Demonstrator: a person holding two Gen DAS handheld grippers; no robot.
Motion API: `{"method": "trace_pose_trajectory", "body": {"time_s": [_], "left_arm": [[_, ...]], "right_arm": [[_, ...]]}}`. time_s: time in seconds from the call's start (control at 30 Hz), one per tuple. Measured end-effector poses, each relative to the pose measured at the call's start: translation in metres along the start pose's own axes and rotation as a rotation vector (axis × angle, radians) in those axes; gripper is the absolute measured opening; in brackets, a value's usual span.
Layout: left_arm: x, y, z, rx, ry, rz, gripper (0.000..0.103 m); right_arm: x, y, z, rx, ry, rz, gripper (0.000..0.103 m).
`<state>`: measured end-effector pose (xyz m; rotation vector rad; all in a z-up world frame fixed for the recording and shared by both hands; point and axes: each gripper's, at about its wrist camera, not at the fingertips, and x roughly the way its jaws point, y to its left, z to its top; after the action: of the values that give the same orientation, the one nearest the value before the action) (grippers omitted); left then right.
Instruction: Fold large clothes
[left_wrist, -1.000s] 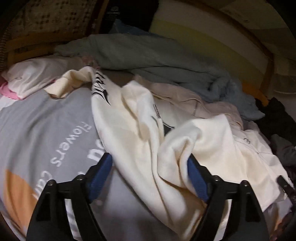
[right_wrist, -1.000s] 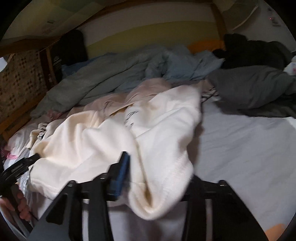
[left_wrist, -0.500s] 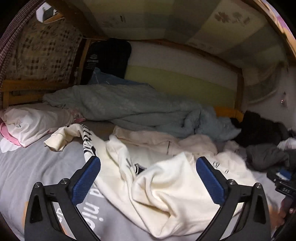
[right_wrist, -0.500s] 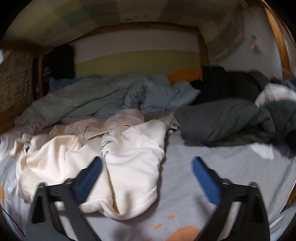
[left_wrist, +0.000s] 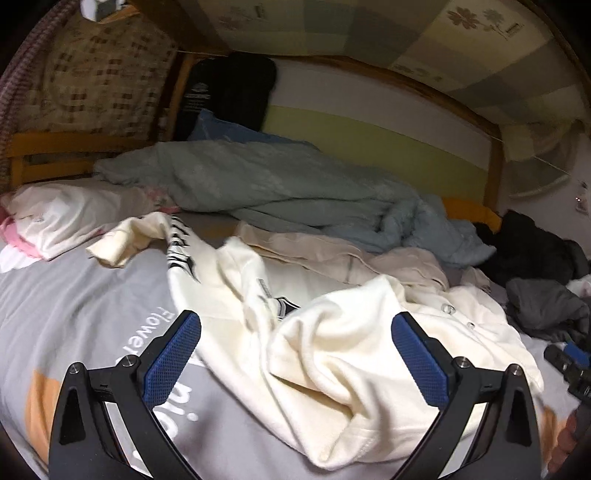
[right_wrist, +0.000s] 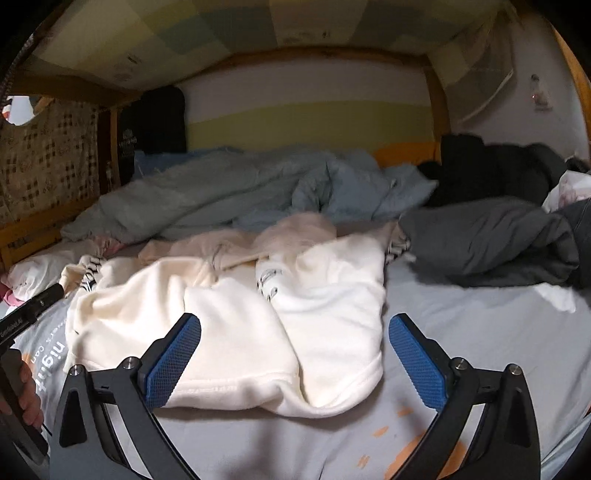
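Note:
A crumpled cream sweatshirt (left_wrist: 332, 350) with black print lies loose on the grey printed bed sheet (left_wrist: 74, 302). In the right wrist view the cream sweatshirt (right_wrist: 240, 332) is bunched, its hem nearest me. My left gripper (left_wrist: 295, 317) hovers over its near edge; its jaws stand wide and are closing slightly, with cloth lying below and between them but untouched by the pads. My right gripper (right_wrist: 295, 319) is open above the hem, holding nothing. A beige garment (left_wrist: 332, 254) lies behind the sweatshirt.
A blue-grey duvet (left_wrist: 277, 184) is heaped along the back wall. Dark grey and black clothes (right_wrist: 487, 243) pile at the right. A pale pillow (left_wrist: 55, 214) sits far left. Wooden bed rails and a low ceiling enclose the bed. A hand (right_wrist: 26, 387) holds the other gripper at the left edge.
Both grippers let go of the cream sweatshirt and opened wide. They pulled back and tilted up, and the cloth dropped onto the sheet.

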<state>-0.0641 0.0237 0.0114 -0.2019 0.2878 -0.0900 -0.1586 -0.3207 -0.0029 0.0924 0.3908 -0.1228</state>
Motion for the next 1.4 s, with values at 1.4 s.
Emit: {"method": "trace_pose_trajectory", "body": {"time_s": [1.4], "left_arm": [[0.216,0.286,0.088,-0.296,0.482,0.509,0.097]], "right_arm": [[0.083,0.075,0.008,-0.095,0.112,-0.068,0.096]]}}
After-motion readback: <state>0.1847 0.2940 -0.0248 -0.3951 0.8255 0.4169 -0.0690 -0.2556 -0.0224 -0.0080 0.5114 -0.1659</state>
